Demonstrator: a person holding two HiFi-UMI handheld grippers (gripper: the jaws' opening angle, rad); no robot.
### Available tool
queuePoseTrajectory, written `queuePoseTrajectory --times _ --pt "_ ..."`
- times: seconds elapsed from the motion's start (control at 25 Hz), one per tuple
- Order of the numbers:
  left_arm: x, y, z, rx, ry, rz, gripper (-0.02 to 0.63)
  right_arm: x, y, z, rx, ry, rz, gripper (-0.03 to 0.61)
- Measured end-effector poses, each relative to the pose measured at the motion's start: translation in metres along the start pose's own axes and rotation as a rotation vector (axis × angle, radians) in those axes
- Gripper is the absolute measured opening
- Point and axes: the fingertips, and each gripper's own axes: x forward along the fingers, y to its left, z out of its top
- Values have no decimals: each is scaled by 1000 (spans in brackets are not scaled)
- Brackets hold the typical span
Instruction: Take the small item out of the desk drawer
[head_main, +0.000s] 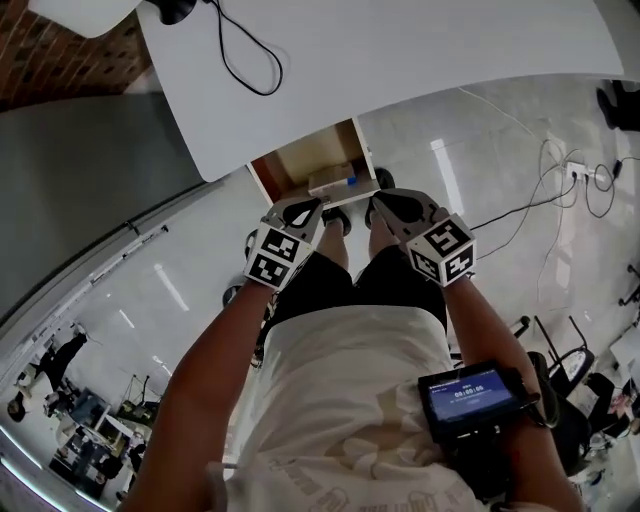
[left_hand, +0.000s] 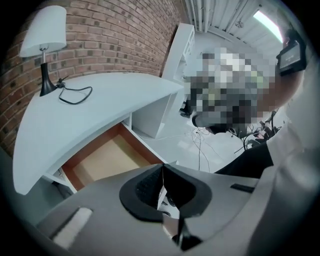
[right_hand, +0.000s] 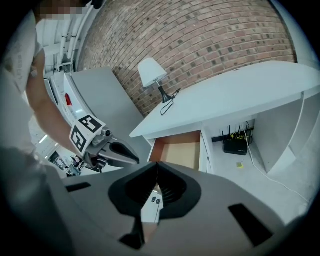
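1. The drawer (head_main: 303, 156) stood pulled out from under the white tabletop (head_main: 420, 50), and its brown bottom was showing.
2. The small item (head_main: 333, 182), a flat pale box with a blue mark, lay at the front end of the drawer, the end nearest to the person.
3. The left gripper (head_main: 305, 211) was just in front of the drawer, by its left front corner. Its jaws were closed together with nothing between them.
4. The right gripper (head_main: 388, 208) was just in front of the drawer, by its right front corner. Its jaws were also closed and empty.
5. A lamp (left_hand: 44, 35) and a black cable (head_main: 245, 60) were on the tabletop, well behind the drawer.
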Motion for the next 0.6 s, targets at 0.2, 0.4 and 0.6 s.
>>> queuePoseTrajectory --times 0.2,0.4,0.6 --pt "27 5 -3 90 56 -35 6 2 -14 -11 30 -3 -15 6" --pt "44 14 -2 124 85 -54 6 4 -29 -19 59 -6 -30 6" --pt "55 18 -7 129 107 -62 6 5 -44 -23 81 -25 -58 6"
